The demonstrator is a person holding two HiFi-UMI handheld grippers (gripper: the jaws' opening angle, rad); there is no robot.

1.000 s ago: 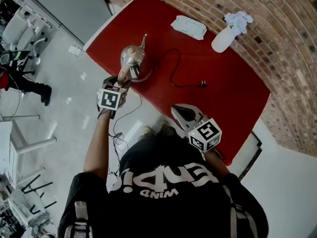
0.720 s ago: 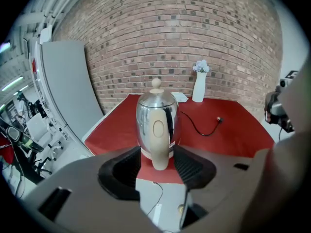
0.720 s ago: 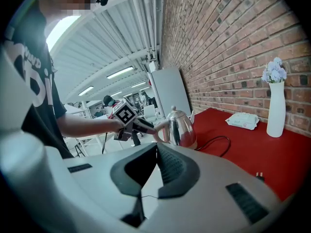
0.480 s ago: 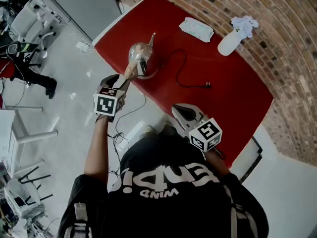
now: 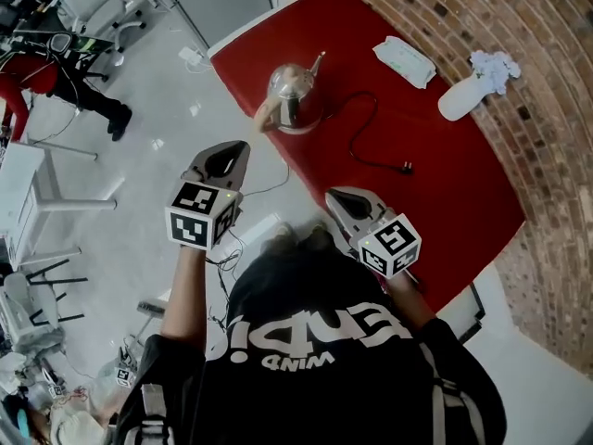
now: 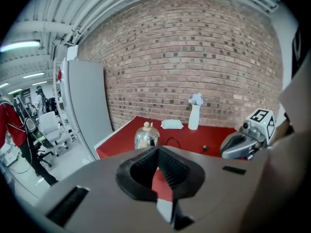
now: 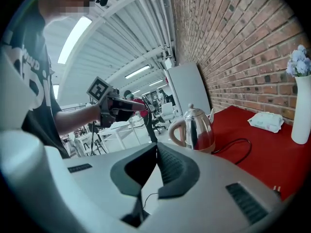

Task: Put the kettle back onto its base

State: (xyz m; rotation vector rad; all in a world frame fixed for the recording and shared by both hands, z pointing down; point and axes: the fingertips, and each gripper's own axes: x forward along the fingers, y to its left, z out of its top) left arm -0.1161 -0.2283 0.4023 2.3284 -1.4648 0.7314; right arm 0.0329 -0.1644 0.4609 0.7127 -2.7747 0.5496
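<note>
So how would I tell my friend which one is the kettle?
Look for the long red table beside the brick wall. Near the table's edge away from that wall stands the kettle. It's the only shiny silver thing there, round-bellied with a thin spout and a pale handle; its neighbours, the vase and a flat packet, are white.

Red table (image 5: 445,202) beside the brick wall (image 5: 547,82).
On it: steel kettle (image 5: 295,91), black power cord (image 5: 400,166), wipes packet (image 5: 404,61), white vase (image 5: 460,100).

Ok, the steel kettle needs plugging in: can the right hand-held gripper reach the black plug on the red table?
Probably yes: only bare red table lies between the right hand-held gripper and the black plug.
</note>
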